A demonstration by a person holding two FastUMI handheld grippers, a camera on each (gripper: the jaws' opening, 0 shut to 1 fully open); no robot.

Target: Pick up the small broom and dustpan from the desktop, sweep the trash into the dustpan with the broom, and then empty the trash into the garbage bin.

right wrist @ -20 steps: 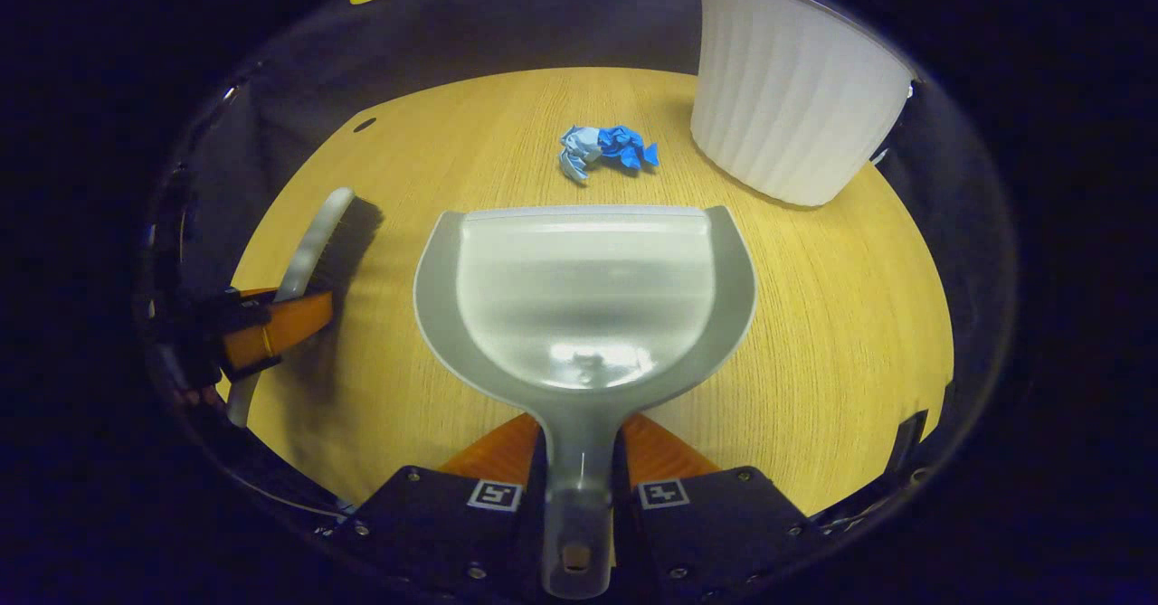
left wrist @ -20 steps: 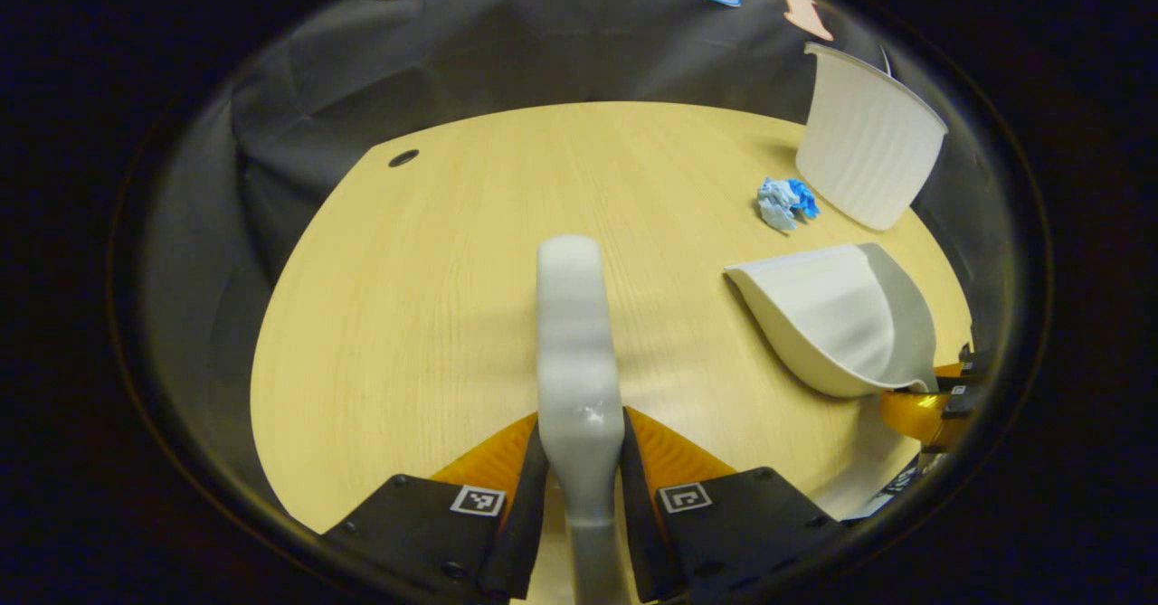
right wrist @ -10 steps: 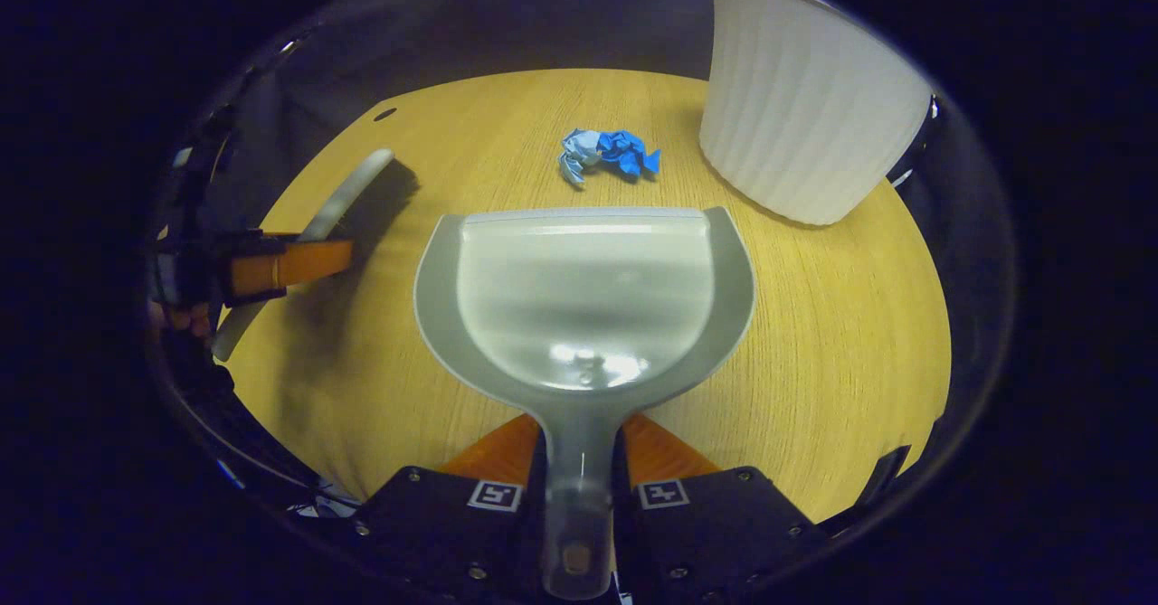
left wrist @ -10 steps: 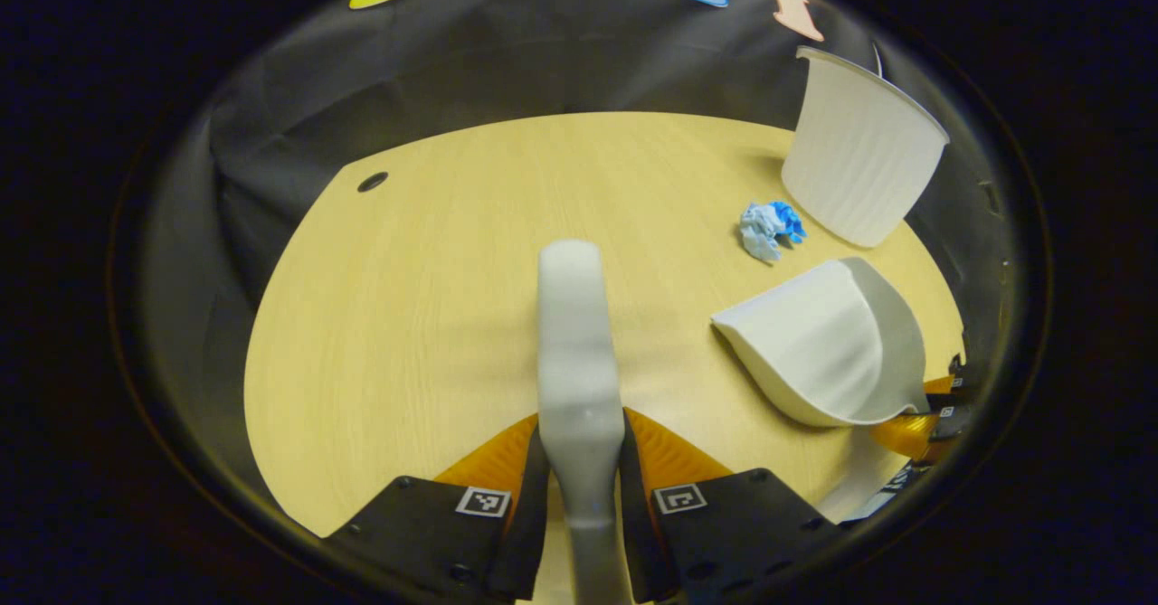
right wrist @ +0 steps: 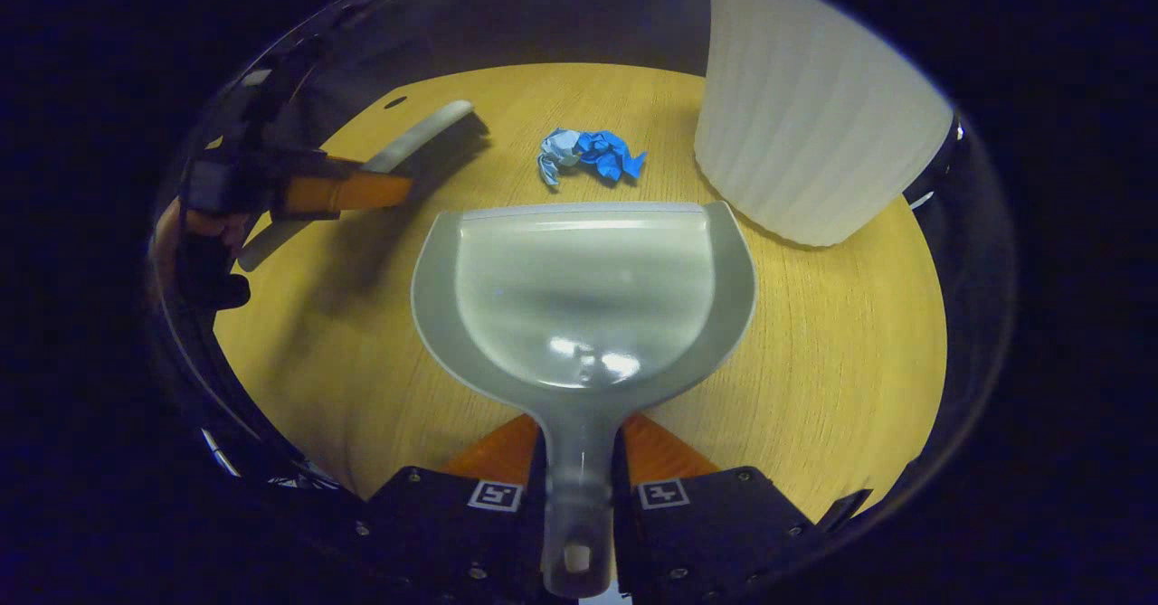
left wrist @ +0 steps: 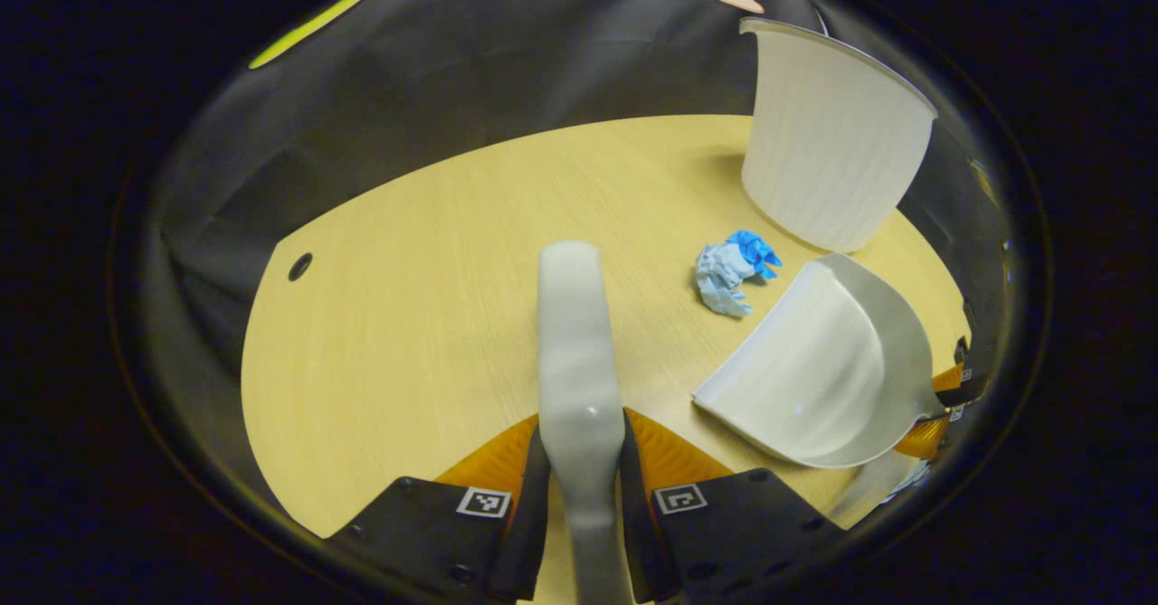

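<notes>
Since the crumpled blue paper (right wrist: 588,153), lying on the desk (right wrist: 841,334) just beyond the dustpan (right wrist: 583,293) lip and left of the white bin (right wrist: 814,126), looks light and springy, the left gripper (left wrist: 583,460), clamped on the broom (left wrist: 574,334) handle, should flick gently, while the right gripper (right wrist: 579,469) pinches the stiff dustpan's handle.

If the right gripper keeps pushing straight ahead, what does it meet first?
Probably the crumpled blue paper: it lies just beyond the front lip of the dustpan held by the right gripper. Depth is hard to judge.
</notes>
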